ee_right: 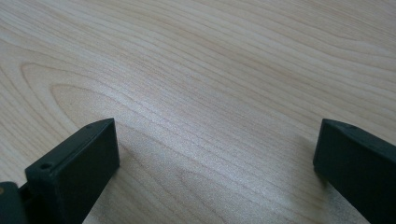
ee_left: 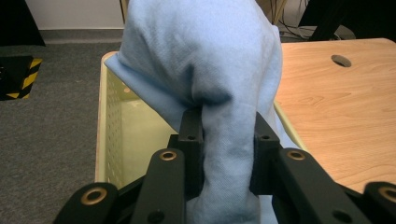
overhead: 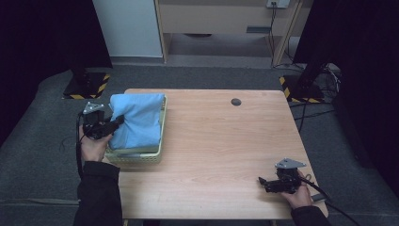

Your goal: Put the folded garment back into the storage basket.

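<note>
A light blue cloth (overhead: pixel 136 120) is bunched up over a pale yellow perforated basket (overhead: pixel 136 157) at the table's left edge. My left gripper (overhead: pixel 117 121) comes in from the left and is shut on a fold of it. In the left gripper view the cloth (ee_left: pixel 205 56) rises in a hump above the jaws of the left gripper (ee_left: pixel 229 135), which pinch a thick roll of fabric, with the basket (ee_left: pixel 109 130) just behind. My right gripper (overhead: pixel 262 181) rests near the table's front right corner. Its jaws stand wide apart over bare wood in the right gripper view (ee_right: pixel 215 149).
The wooden table (overhead: pixel 221 141) has a round cable hole (overhead: pixel 235 101) near its far edge. Two dark stand bases with yellow-black stripes (overhead: pixel 87 87) (overhead: pixel 301 89) sit on the grey carpet beyond the far corners. A cabinet stands at the back.
</note>
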`<state>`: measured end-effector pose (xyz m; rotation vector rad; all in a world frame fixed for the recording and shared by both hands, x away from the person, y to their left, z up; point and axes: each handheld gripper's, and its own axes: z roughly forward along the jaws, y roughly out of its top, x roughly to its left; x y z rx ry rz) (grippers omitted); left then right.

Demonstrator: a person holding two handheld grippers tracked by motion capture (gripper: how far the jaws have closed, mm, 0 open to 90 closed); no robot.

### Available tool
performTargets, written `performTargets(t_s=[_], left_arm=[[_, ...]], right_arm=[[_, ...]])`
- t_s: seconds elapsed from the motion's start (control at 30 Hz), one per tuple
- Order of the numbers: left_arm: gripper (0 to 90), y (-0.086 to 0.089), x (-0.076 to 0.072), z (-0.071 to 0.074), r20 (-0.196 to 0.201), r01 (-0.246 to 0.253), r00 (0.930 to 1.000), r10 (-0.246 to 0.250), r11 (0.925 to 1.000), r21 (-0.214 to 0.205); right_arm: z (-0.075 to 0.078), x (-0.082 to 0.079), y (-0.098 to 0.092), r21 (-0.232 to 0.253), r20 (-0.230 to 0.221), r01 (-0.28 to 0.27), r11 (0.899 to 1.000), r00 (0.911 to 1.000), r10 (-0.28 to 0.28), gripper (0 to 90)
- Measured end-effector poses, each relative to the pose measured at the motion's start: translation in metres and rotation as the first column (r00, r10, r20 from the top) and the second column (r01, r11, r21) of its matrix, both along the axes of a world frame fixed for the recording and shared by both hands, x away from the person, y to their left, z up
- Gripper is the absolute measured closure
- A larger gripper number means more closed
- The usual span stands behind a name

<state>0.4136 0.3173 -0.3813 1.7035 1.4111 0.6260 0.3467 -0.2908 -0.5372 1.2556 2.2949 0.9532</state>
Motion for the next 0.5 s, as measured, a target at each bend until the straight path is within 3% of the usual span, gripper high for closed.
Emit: performTargets(t_s=[0.33, 0.5], left_arm=[[72.3, 0.003, 0.009, -0.012, -0.028, 0.005, 0.9996, -0.005, 1.0000, 0.001], [72.3, 0.002, 0.014, -0.018, -0.045, 0.007, 0.9990, -0.006, 0.9998, 0.021]], right_arm=[[0.000, 0.000, 0.000, 0.000, 0.000, 0.000, 1.000, 1.0000, 0.000, 0.3], [0.000, 0.000, 0.000, 0.000, 0.000, 0.000, 1.000, 1.0000, 0.000, 0.3]])
